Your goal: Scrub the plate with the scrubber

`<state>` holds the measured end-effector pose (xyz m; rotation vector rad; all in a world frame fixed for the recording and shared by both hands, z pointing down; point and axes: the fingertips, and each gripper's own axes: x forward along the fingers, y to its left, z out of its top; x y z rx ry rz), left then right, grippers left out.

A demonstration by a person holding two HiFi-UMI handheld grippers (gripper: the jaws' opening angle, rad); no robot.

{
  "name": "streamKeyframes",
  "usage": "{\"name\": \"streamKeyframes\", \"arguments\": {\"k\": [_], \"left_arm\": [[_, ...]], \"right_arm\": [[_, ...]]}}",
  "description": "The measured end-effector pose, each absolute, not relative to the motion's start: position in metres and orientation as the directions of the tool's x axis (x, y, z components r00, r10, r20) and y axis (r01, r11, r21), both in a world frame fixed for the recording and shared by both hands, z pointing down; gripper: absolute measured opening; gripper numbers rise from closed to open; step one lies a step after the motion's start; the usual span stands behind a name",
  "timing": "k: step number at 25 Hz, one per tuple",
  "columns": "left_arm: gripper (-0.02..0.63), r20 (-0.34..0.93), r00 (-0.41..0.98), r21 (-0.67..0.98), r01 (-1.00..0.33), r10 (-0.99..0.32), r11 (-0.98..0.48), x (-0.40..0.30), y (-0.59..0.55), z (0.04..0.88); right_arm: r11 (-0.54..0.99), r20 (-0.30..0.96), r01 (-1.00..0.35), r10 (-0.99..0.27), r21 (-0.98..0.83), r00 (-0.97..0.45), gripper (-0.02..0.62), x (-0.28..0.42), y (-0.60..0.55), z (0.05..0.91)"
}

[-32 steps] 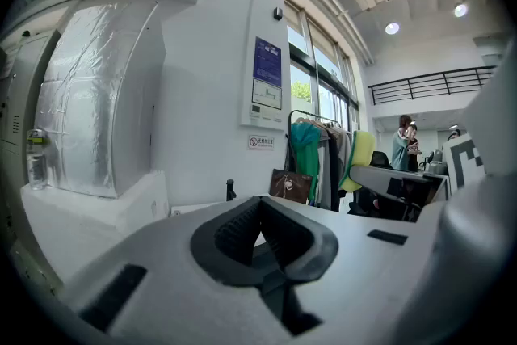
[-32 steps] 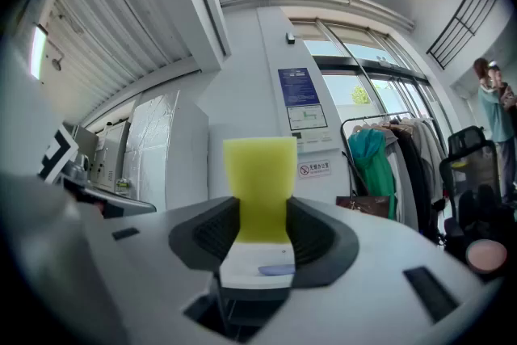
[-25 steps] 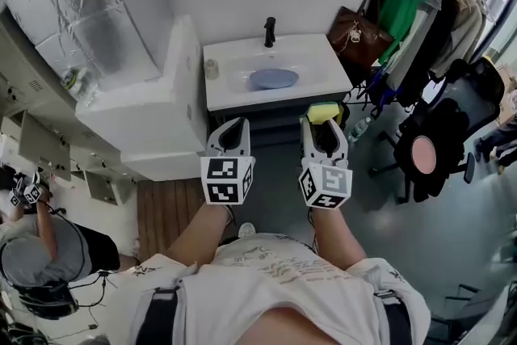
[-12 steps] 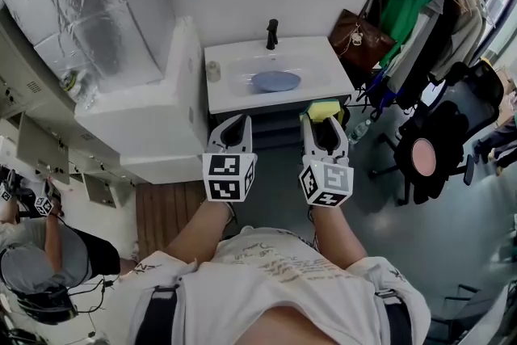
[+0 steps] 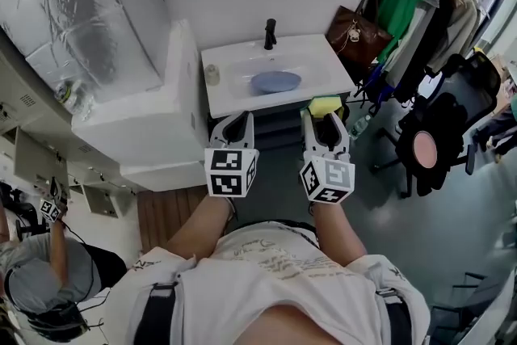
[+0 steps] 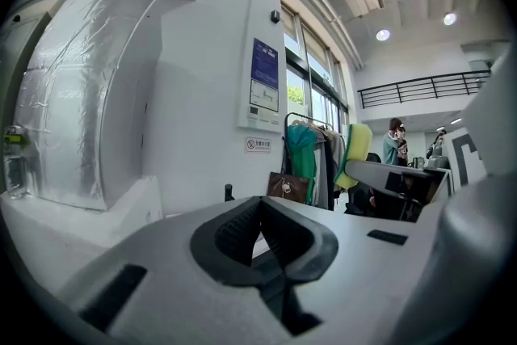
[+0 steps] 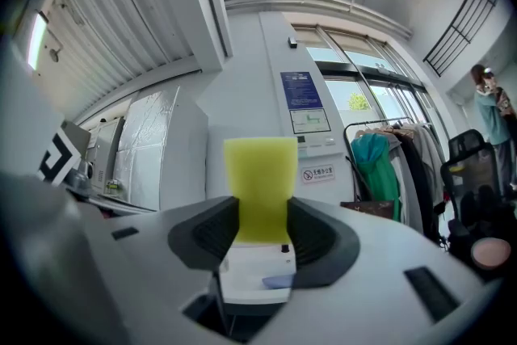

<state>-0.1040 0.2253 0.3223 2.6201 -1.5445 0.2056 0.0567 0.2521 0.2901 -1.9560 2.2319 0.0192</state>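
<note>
A blue plate lies in the white sink basin, ahead of both grippers; it also shows small between the right jaws as the blue plate. My right gripper is shut on a yellow-green scrubber sponge, which stands up between the jaws as the scrubber. My left gripper is shut with nothing in it, its pads meeting in the left gripper view. Both grippers are held level in front of the sink cabinet, short of the counter edge.
A black tap stands at the sink's back and a small cup on its left. A white cabinet is to the left. A brown bag, a clothes rack and a black chair crowd the right. Another person stands at lower left.
Both grippers have edged a little forward toward the sink, and the view has shifted slightly. The sponge stays gripped in the right gripper.
</note>
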Motion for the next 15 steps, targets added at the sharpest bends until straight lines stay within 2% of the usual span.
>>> {"name": "streamKeyframes", "arguments": {"k": [15], "left_arm": [[0.021, 0.163, 0.474, 0.013, -0.878, -0.865, -0.478, -0.111, 0.196, 0.334]], "right_arm": [[0.156, -0.143, -0.983, -0.98, -0.099, -0.141, 0.192, 0.05, 0.218, 0.302]]}}
